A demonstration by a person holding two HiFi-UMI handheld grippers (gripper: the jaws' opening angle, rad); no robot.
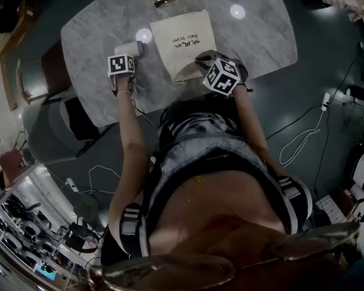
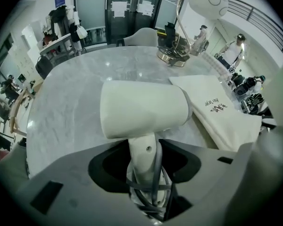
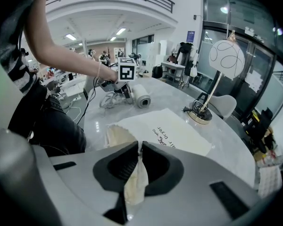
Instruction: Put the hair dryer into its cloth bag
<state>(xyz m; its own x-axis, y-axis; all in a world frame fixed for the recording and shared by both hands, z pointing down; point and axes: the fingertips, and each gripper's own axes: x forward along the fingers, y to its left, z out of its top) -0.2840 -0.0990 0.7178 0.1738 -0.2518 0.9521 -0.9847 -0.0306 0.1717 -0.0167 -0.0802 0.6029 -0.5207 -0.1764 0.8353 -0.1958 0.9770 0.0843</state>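
Hair dryer (image 2: 141, 109), white, lies on its side on the grey marble table (image 2: 70, 102), just beside the cloth bag (image 3: 170, 133), on the bag's left in the head view. We have our left gripper (image 2: 143, 141) on its handle, which has the cord wound round it; the jaws stand partly apart with their pads against the handle's sides. Our right gripper (image 3: 139, 144) is closed on the bag's near edge, and the fabric bunches between the jaws. The bag lies flat with its print upward. Past the bag's far end stands a globe lamp (image 3: 226, 58), and beyond that a pale chair (image 2: 141, 36). White cables (image 1: 303, 138) trail over the dark floor to the bag's right.
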